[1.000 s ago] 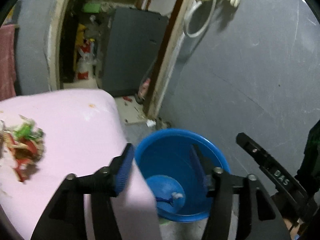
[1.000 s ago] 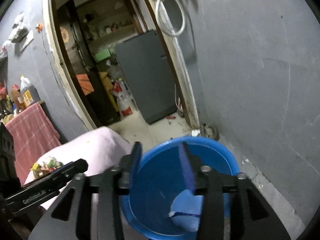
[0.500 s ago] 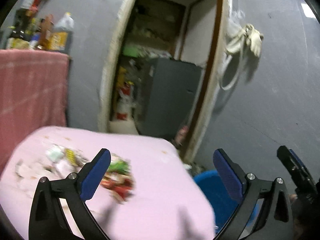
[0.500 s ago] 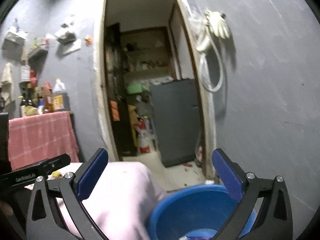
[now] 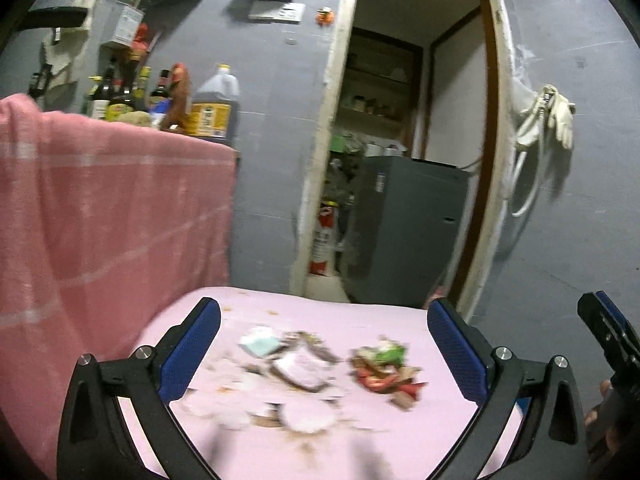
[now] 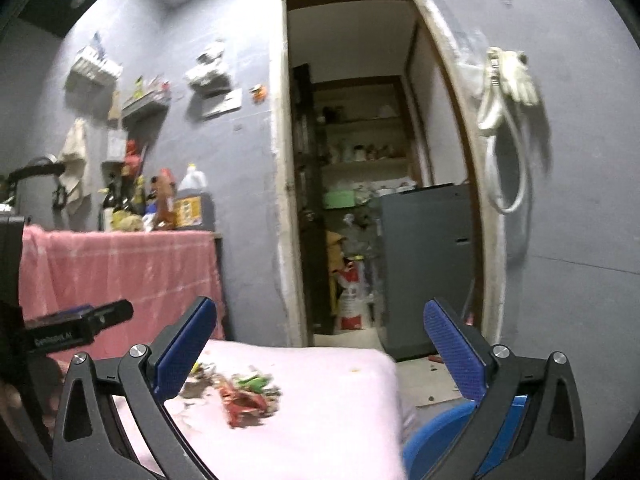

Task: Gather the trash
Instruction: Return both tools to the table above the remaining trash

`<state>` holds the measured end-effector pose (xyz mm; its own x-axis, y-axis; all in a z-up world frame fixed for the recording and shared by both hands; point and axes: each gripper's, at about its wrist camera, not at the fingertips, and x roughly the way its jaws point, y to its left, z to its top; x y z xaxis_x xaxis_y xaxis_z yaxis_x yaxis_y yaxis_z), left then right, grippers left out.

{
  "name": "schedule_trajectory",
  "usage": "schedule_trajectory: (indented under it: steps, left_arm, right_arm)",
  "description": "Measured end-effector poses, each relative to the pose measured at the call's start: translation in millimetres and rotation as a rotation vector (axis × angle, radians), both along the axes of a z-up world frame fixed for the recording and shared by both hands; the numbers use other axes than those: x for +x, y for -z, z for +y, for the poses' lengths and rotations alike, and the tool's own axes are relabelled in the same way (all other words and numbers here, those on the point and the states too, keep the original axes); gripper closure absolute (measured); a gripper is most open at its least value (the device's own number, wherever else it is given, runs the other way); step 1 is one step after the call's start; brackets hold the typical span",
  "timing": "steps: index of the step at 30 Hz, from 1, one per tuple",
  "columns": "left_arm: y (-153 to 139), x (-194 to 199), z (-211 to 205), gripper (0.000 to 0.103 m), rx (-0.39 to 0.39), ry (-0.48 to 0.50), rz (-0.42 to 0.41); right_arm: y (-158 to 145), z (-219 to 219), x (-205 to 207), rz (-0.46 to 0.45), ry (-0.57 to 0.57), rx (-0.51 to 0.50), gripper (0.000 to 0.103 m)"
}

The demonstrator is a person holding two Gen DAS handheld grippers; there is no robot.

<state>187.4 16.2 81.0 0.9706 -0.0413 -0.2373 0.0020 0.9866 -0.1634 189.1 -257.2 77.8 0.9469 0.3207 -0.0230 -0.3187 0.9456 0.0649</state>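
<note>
Looking from left to right, a pink cloth (image 5: 100, 208) hangs down over a stand, with bottles (image 5: 120, 96) and a big jug (image 5: 214, 106) on top of it. Next comes the left tool (image 5: 324, 344), held over the near edge of the table (image 5: 248, 452), which has a soft pink cover. Its two blue pads are as far apart as they go, and nothing is between them. The trash (image 5: 316, 368) lies on the table in front of this tool, near the middle. It is blurry, but there is a pale bit at the left end of the pile, some brown and white scraps in the middle, and a red and green clump (image 5: 384, 372) closer to the right edge. Behind the table is an open doorway (image 5: 400, 160) with a grey box (image 5: 412, 232) standing in it. White gloves and a hose (image 5: 548, 120) hang on the grey wall to the right of the door. The right tool (image 6: 320, 344) is also wide open and holds nothing. It shows at the far right of the left camera's picture as a black tip with a bit of a hand below it. From its own camera, the trash sits toward the left part of the table, and a blue tub (image 6: 440, 440) peeks out low down past the table's right edge.
</note>
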Motion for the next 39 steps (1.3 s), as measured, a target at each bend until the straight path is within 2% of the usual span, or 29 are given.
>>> schedule_trajectory:
  steps: [5,11,15,19,24,26,28,31,32,34,36,39]
  left_arm:
    - [8,-6,28,0.002,0.02,-0.057,-0.002]
    - [24,-2,44,0.002,0.047,-0.043,0.049]
    - [35,15,48,0.002,0.045,0.007,0.138]
    - [47,37,48,0.002,-0.009,0.081,0.279]
    - [53,50,47,0.003,-0.055,0.108,0.321]
    - [54,57,43,0.003,-0.04,0.127,0.339]
    - [54,64,39,0.007,-0.031,0.152,0.356]
    - [57,78,33,0.017,-0.022,0.19,0.401]
    - [59,84,30,0.023,-0.018,0.202,0.422]
    - [63,94,25,0.03,-0.02,0.231,0.46]
    - [65,99,22,0.035,-0.025,0.238,0.482]
    - [66,102,18,0.036,-0.024,0.246,0.489]
  right_arm:
    - [6,23,12,0.044,-0.056,-0.012,0.0]
    - [20,41,32,0.145,-0.074,-0.038,0.0]
    - [32,50,44,0.226,-0.066,-0.076,0.0]
    - [43,57,54,0.301,-0.048,-0.137,0.0]
    - [50,58,63,0.368,-0.079,-0.141,0.0]
    - [54,60,68,0.395,-0.096,-0.146,0.005]
    - [58,63,74,0.433,-0.122,-0.156,0.021]
    - [68,67,83,0.495,-0.144,-0.173,0.025]
    - [71,68,85,0.515,-0.155,-0.173,0.029]
    - [73,68,86,0.54,-0.173,-0.164,0.044]
    - [75,64,86,0.553,-0.183,-0.15,0.045]
    - [77,62,87,0.572,-0.203,-0.139,0.045]
